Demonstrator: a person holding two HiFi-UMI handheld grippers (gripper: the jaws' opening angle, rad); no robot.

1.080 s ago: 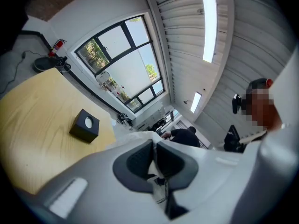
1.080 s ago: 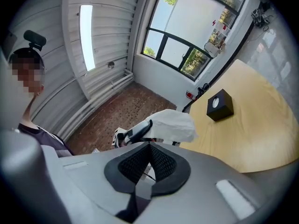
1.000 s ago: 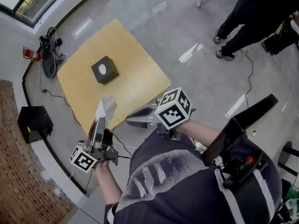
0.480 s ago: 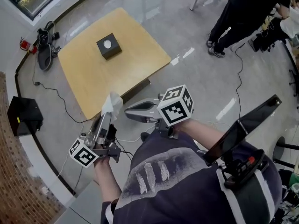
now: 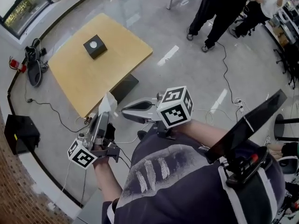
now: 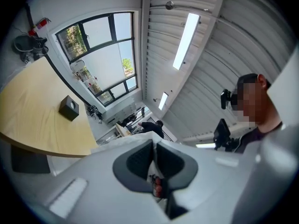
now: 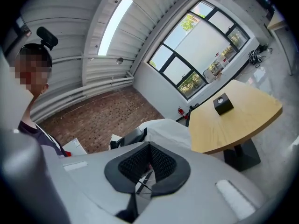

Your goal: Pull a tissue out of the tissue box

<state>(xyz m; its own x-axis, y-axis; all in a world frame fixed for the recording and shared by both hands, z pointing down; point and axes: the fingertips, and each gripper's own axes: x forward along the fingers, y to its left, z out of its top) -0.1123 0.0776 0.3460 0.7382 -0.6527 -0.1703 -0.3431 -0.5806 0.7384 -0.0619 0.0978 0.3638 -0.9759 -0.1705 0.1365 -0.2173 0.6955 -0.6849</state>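
Two grippers hang out past the table's edge, and the action sits in the left one. The left gripper point(image 5: 103, 117) has its fingers pressed together on a tissue point(image 5: 108, 103), pinched at its lower end, and the white sheet stands up crumpled just beyond the fingertips. Its own view confirms it: the dark pads point(image 6: 138, 164) meet with no gap, and the tissue's pale edge point(image 6: 122, 143) shows just above them.

Over to the right gripper point(image 5: 124, 113). Its fingers are closed too, pads point(image 7: 133, 165) touching at the tips, with nothing between them. Just past those tips, a little to the left, it looks onto the tissue point(image 7: 164, 130) in the other gripper's hold. The two sets of fingertips sit near each other, not touching.

Now the box point(image 5: 95, 46): a small black cube, upright on the wooden table point(image 5: 93, 80), well beyond both sets of fingertips and up to the left of them. It has a round opening on top, and white shows inside it, though how much is in there I can't tell. From the left gripper it sits far off to the left of the fingers point(image 6: 69, 108); from the right gripper, far off to the upper right point(image 7: 223, 104). Nothing else stands on that table.
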